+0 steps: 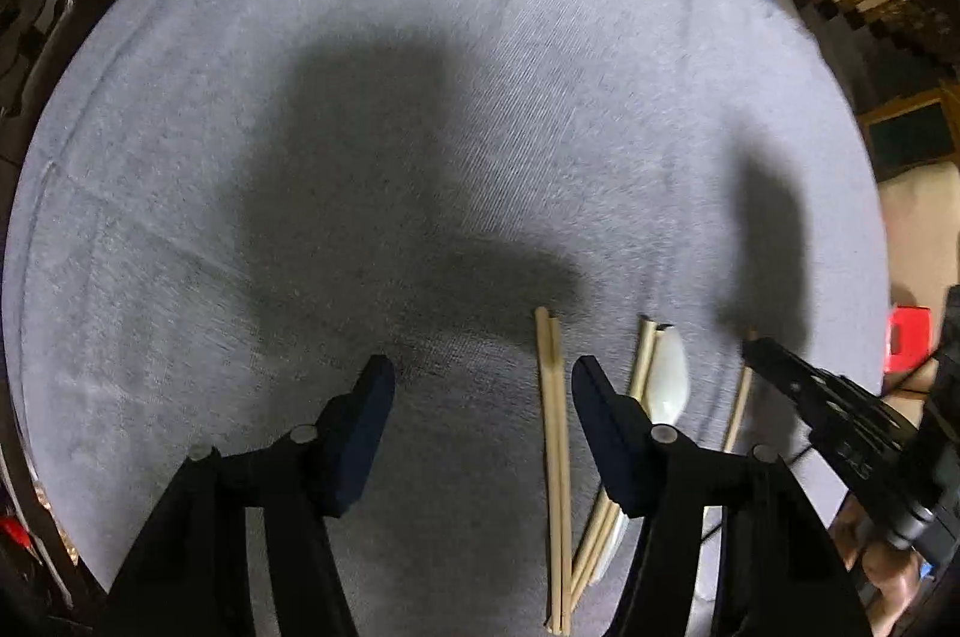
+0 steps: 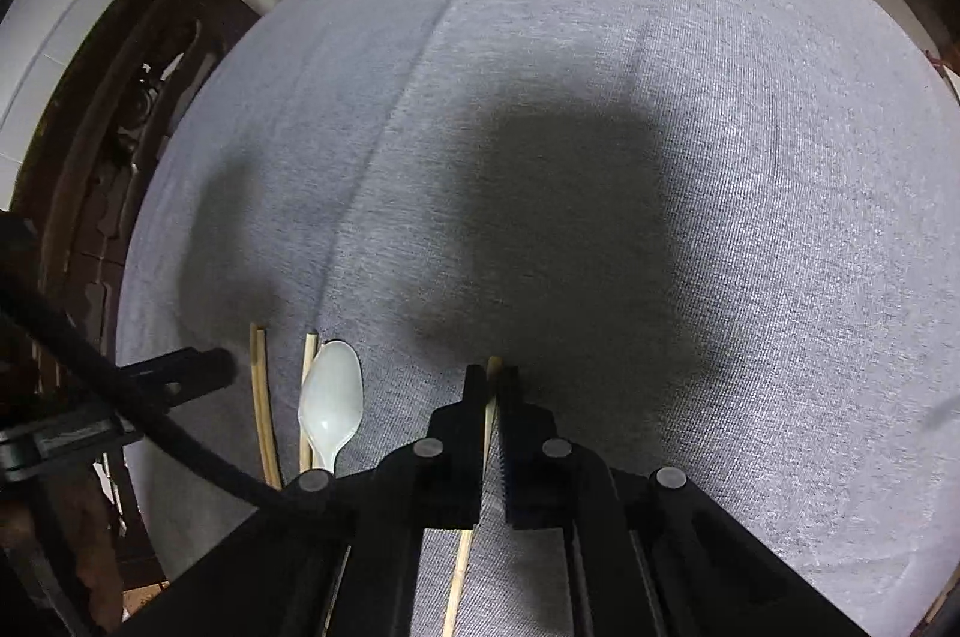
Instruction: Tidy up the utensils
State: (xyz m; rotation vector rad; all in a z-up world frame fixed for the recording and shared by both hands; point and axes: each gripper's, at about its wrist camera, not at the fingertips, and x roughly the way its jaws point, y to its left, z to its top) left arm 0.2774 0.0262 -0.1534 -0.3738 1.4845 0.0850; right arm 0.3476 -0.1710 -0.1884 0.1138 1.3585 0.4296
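Across my left wrist view, left to right: grey cloth (image 1: 420, 37) covering the desk, with a large shadow over its middle. Left claw (image 1: 483, 376), lower centre of the frame, jaws standing apart, nothing between the pads; its fingers (image 1: 360, 433) hover over bare cloth. Item one, a pair of chopsticks (image 1: 555, 457) lying side by side, touching, just inside the claw's right-hand finger. Item two, a second pair of chopsticks (image 1: 645, 355) right of that finger, angled, their lower ends crossing toward the first pair. Item three, a white plastic spoon (image 1: 669, 379) lying against that second pair, bowl toward the top of the frame. Item four, a single chopstick (image 1: 738, 415) at lower right, gripped by the right claw (image 1: 756, 346), which enters from the right edge.

Across my right wrist view, left to right: the left claw's dark finger at the left edge, a black cable beneath it. Next, the first pair, then one stick and the spoon beside it, bowl up, at lower left. Lower centre, my right claw is closed on the single chopstick, whose tip pokes out just beyond the fingertips and whose shaft runs down toward the bottom edge.
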